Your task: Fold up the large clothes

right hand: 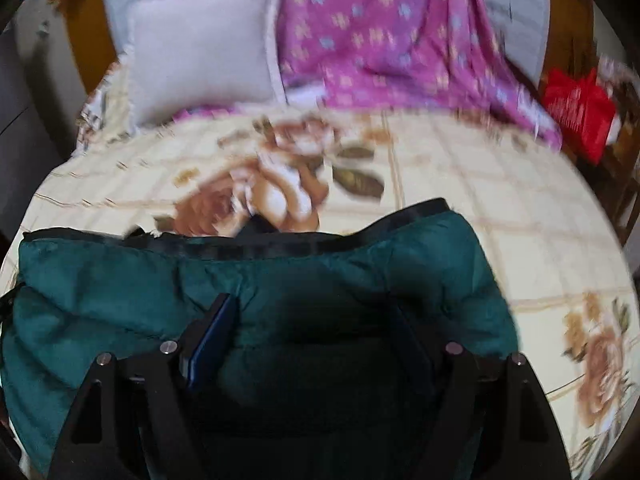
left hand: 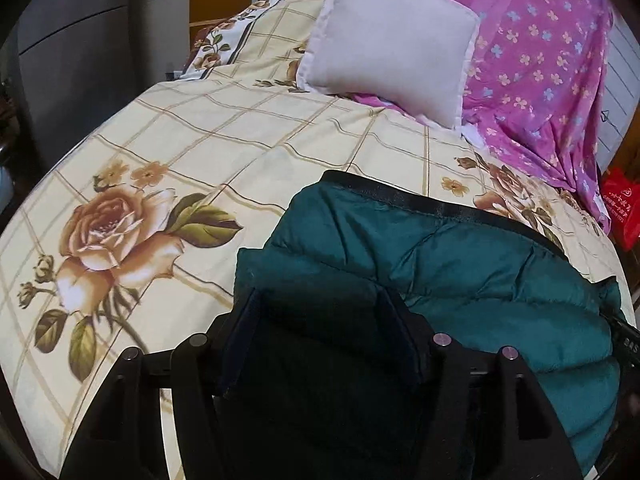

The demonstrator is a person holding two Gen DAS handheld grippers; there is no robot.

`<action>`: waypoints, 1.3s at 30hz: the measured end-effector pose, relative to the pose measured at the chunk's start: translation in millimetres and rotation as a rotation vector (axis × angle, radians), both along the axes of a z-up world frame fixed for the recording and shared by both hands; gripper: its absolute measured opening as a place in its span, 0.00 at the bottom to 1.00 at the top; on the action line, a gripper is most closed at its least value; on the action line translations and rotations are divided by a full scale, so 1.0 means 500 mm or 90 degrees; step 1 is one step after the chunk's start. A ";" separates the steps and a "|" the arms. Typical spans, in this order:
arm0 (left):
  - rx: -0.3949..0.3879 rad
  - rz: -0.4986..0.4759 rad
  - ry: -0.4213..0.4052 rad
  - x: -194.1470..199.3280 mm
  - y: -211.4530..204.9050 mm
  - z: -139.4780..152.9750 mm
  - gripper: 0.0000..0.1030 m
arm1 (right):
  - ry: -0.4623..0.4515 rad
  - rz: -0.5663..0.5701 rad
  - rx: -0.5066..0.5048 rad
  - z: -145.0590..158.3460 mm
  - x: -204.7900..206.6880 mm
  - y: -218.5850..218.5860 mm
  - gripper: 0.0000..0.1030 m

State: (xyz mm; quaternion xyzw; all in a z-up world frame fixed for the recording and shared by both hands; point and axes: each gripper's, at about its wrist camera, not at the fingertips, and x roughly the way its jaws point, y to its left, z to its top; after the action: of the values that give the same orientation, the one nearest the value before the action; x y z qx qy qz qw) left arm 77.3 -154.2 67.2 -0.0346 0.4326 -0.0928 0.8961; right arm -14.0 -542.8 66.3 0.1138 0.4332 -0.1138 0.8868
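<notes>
With both my left gripper (left hand: 320, 312) and right gripper (right hand: 316, 320) spread wide over the teal jacket (left hand: 460, 264) near the bed's (left hand: 200, 140) front edge, I should pinch matching corners evenly.

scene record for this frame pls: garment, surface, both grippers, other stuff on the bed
garment: teal puffer jacket, padded, black trim along its far edge, bunched on the bed
surface: floral bedspread, cream with rose print and grid lines
left gripper: open, fingers straddling the jacket's left part
right gripper: open, over the jacket's middle; view blurred
pillow: white, at the head of the bed
purple floral cloth: draped beside the pillow
red bag: off the bed's right side
</notes>
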 end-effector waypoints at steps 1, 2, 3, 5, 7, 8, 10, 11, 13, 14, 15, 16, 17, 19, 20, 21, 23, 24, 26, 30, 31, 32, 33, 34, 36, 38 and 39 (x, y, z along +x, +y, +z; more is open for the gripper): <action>0.001 -0.002 -0.002 0.001 0.000 -0.005 0.43 | -0.004 -0.006 -0.007 -0.007 0.001 0.000 0.78; 0.006 -0.005 -0.005 -0.001 -0.002 -0.009 0.43 | -0.003 -0.009 -0.017 -0.015 0.006 0.004 0.79; 0.012 -0.006 -0.009 -0.004 -0.004 -0.010 0.43 | 0.003 -0.010 -0.032 -0.020 0.008 0.011 0.79; 0.023 -0.009 -0.012 -0.007 -0.007 -0.008 0.43 | 0.013 -0.010 -0.058 -0.016 0.009 0.024 0.79; 0.024 -0.011 -0.012 -0.008 -0.008 -0.007 0.43 | -0.002 -0.012 -0.065 0.009 -0.004 0.041 0.79; 0.022 -0.010 -0.012 -0.009 -0.008 -0.007 0.43 | -0.029 -0.004 -0.058 0.028 -0.016 0.053 0.79; 0.019 -0.008 -0.013 -0.007 -0.010 -0.006 0.43 | -0.071 0.020 -0.041 0.064 -0.030 0.079 0.79; 0.019 -0.007 -0.013 -0.007 -0.010 -0.005 0.43 | -0.087 0.046 -0.026 0.081 -0.032 0.104 0.79; 0.019 -0.006 -0.014 -0.008 -0.011 -0.006 0.43 | -0.090 0.096 0.000 0.095 -0.021 0.147 0.79; 0.019 -0.007 -0.014 -0.008 -0.011 -0.006 0.43 | -0.083 0.124 0.012 0.096 -0.010 0.175 0.79; 0.019 -0.007 -0.013 -0.008 -0.011 -0.006 0.43 | -0.080 0.147 0.015 0.095 0.000 0.202 0.79; 0.019 -0.007 -0.013 -0.008 -0.011 -0.006 0.43 | -0.078 0.165 0.010 0.092 0.008 0.224 0.79; 0.020 -0.008 -0.012 -0.008 -0.012 -0.007 0.43 | -0.073 0.180 -0.007 0.086 0.019 0.249 0.79; 0.024 -0.009 -0.011 -0.007 -0.014 -0.008 0.43 | -0.053 0.192 -0.042 0.065 0.039 0.282 0.79; 0.025 -0.010 -0.010 -0.005 -0.015 -0.009 0.43 | -0.039 0.193 -0.049 0.049 0.050 0.290 0.79; 0.026 -0.010 -0.010 -0.003 -0.015 -0.009 0.44 | -0.025 0.190 -0.049 0.036 0.057 0.294 0.79; 0.028 -0.010 -0.012 -0.001 -0.017 -0.012 0.44 | -0.007 0.181 -0.034 0.008 0.070 0.290 0.79; 0.030 -0.009 -0.013 0.000 -0.019 -0.014 0.44 | -0.004 0.174 -0.021 -0.004 0.076 0.284 0.79; 0.039 -0.006 -0.018 0.001 -0.022 -0.017 0.44 | -0.003 0.171 -0.012 -0.013 0.075 0.279 0.80; 0.047 -0.008 -0.026 -0.001 -0.025 -0.018 0.45 | -0.022 0.172 -0.003 0.016 0.045 0.261 0.80; 0.046 -0.008 -0.024 -0.001 -0.025 -0.019 0.45 | -0.031 0.169 -0.006 0.027 0.036 0.253 0.80; 0.045 -0.008 -0.024 -0.001 -0.025 -0.019 0.45 | -0.041 0.164 -0.011 0.039 0.020 0.237 0.80; 0.045 -0.008 -0.023 -0.002 -0.026 -0.019 0.45 | -0.049 0.155 -0.017 0.050 0.004 0.218 0.80; 0.045 -0.008 -0.024 -0.003 -0.026 -0.020 0.45 | -0.051 0.144 -0.022 0.056 -0.004 0.201 0.80; 0.046 -0.007 -0.025 -0.001 -0.025 -0.019 0.45 | -0.050 0.109 -0.036 0.060 -0.036 0.147 0.81; 0.047 -0.007 -0.025 -0.001 -0.025 -0.019 0.45 | -0.046 0.077 -0.055 0.054 -0.054 0.099 0.81; 0.049 -0.007 -0.025 -0.001 -0.026 -0.020 0.45 | -0.043 0.058 -0.063 0.048 -0.061 0.075 0.81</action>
State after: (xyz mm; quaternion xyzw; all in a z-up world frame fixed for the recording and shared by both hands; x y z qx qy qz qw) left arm 76.7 -167.2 57.4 0.0043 0.4181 -0.0816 0.9047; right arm -44.7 -505.5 90.1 0.0535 0.4015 -0.0906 0.9098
